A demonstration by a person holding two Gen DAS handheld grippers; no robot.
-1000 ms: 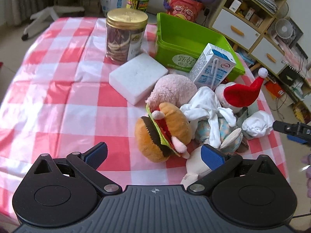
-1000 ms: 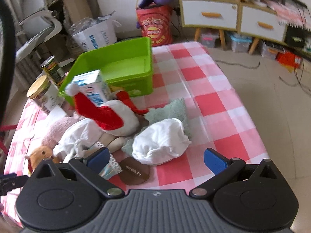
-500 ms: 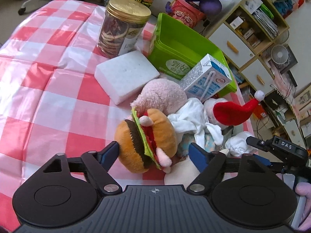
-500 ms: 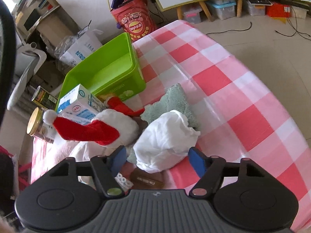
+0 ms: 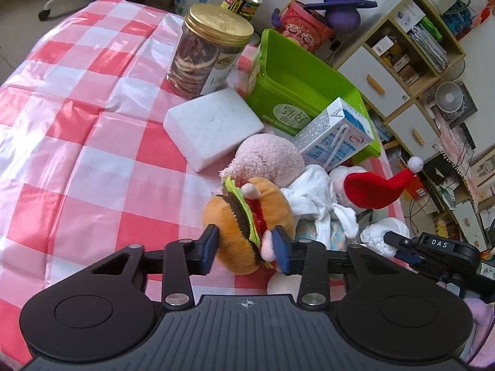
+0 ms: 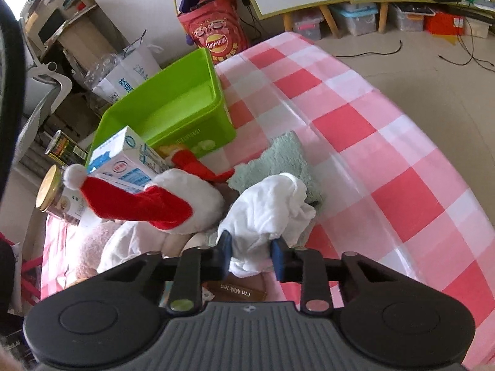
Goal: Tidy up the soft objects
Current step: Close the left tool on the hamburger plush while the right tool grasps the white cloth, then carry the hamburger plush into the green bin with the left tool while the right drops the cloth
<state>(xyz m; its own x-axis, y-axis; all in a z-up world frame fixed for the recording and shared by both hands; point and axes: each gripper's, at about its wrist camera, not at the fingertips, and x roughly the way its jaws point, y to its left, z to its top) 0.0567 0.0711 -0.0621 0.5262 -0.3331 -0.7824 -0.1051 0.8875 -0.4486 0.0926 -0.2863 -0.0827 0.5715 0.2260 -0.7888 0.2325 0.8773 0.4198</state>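
A plush hamburger (image 5: 247, 222) lies at the near end of a pile of soft toys, and my left gripper (image 5: 246, 252) is shut on it, both pads pressing its bun. My right gripper (image 6: 250, 253) is shut on a crumpled white cloth (image 6: 269, 210), which rests partly on a pale green towel (image 6: 284, 157). In the left wrist view the right gripper (image 5: 399, 245) shows at the right edge, touching the white cloth (image 5: 379, 235). A white plush with a red Santa hat (image 6: 136, 204), a pink plush (image 5: 266, 157) and a white garment (image 5: 312, 191) fill the pile. An empty green bin (image 6: 173, 108) stands behind.
A milk carton (image 5: 334, 139) leans against the green bin (image 5: 297, 83). A white foam block (image 5: 213, 123) and a gold-lidded jar (image 5: 210, 52) stand left of the bin on the red-checked tablecloth (image 5: 77, 123). A brown sachet (image 6: 235, 292) lies under the right gripper. Cabinets and clutter surround the table.
Both grippers went from wide open to shut: the left closed on the plush hamburger, the right on the white cloth. Both views rolled and drew nearer the pile.
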